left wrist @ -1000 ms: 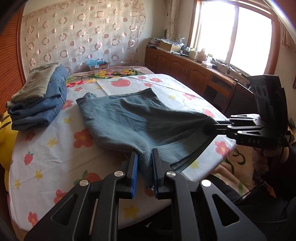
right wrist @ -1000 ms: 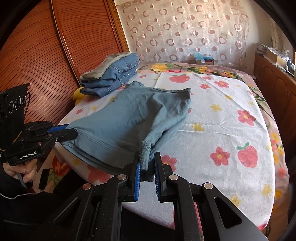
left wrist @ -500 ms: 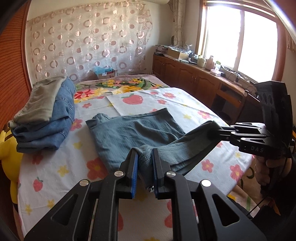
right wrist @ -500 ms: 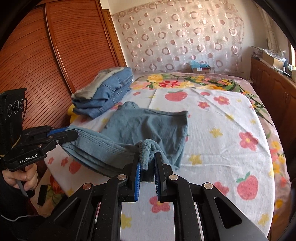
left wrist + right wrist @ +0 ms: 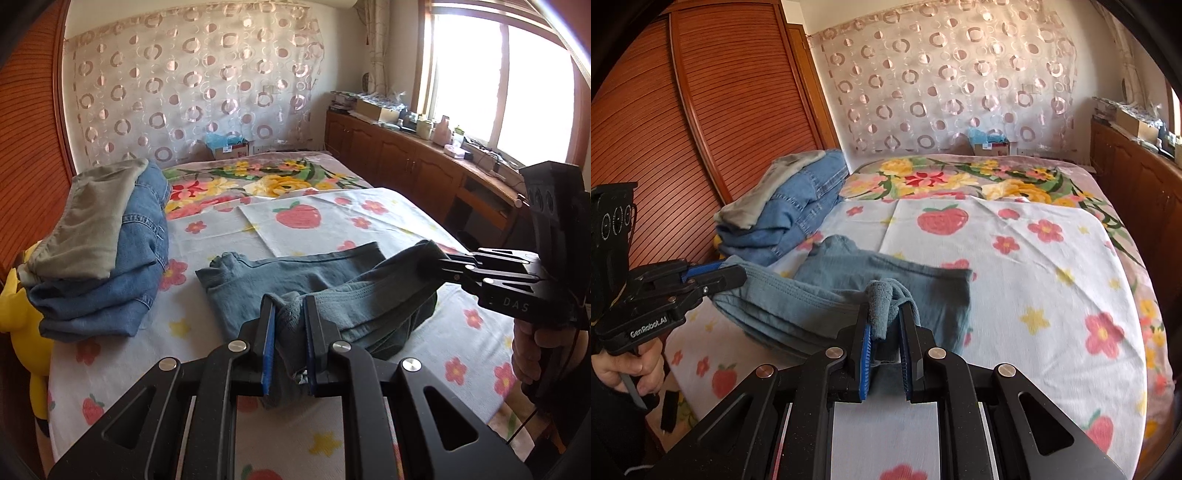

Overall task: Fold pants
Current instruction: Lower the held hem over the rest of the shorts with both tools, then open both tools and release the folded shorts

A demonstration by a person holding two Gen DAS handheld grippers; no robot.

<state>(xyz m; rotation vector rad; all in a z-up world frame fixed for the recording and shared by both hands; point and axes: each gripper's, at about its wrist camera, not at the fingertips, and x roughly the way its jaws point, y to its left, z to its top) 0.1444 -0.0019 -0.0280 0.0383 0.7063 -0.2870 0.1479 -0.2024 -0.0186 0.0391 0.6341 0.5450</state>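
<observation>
Grey-blue pants [image 5: 280, 273] lie on the flowered bed sheet [image 5: 332, 218], with their near edge lifted and doubled over the flat part. My left gripper [image 5: 288, 306] is shut on one bunched corner of that edge. The right gripper [image 5: 439, 264], held by a hand at the right, is shut on the other corner. In the right wrist view the right gripper [image 5: 884, 314] pinches a fold of the pants [image 5: 857, 266], and the left gripper [image 5: 738, 275] holds the stitched edge at the left. The cloth sags between the two grippers.
A stack of folded jeans [image 5: 103, 280] topped by a khaki garment lies at the bed's left side, next to a yellow plush toy [image 5: 18, 306]. Wooden cabinets [image 5: 406, 162] run under the window on the right. A slatted wardrobe door [image 5: 701, 110] stands at the left.
Both grippers have carried the held edge of the pants away from the bed's near edge and over the flat part. The fold now overlaps more of the cloth.
</observation>
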